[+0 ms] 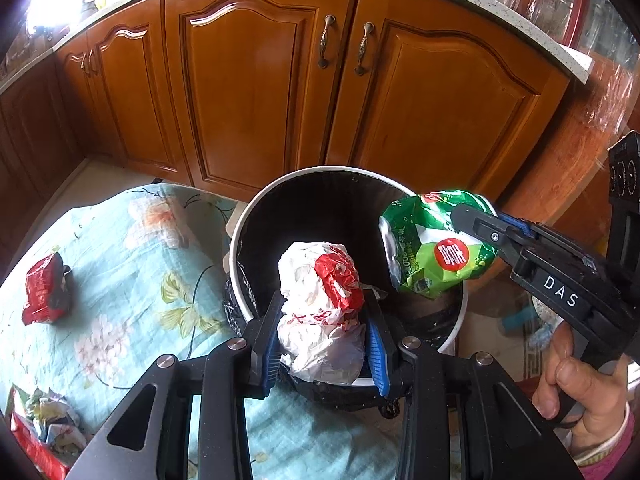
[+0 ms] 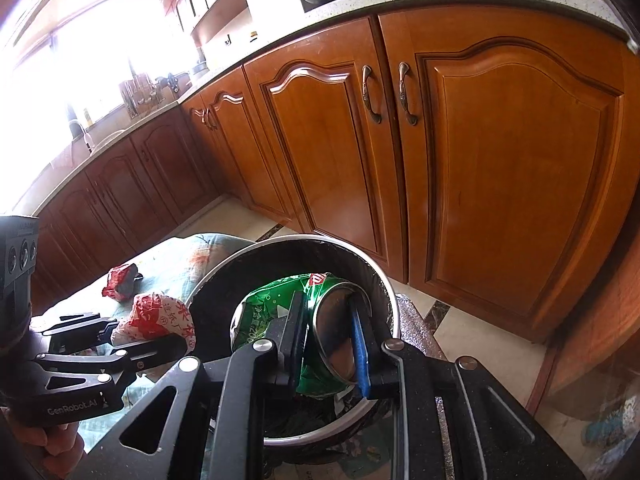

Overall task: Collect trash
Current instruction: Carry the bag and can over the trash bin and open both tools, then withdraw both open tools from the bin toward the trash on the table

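Note:
A crumpled white and red plastic wad (image 1: pixel 320 280) sits between the blue pads of my left gripper (image 1: pixel 324 308), which is shut on it over the near rim of the round black-lined trash bin (image 1: pixel 240 224). My right gripper (image 2: pixel 326 312) is shut on a crushed green drink can (image 2: pixel 272 312), held above the bin's opening (image 2: pixel 384 280). In the left wrist view the can (image 1: pixel 432 248) hangs over the bin's right side in the right gripper (image 1: pixel 468 232). The right wrist view shows the left gripper (image 2: pixel 156 332) with the wad (image 2: pixel 156 316) at the bin's left edge.
A table with a floral cloth (image 1: pixel 132 248) stands left of the bin. On it lie a red wrapper (image 1: pixel 44 288) and a heap of crumpled packaging (image 1: pixel 48 424). Wooden cabinet doors (image 1: pixel 256 80) rise close behind the bin. A hand (image 1: pixel 576 384) grips the right tool.

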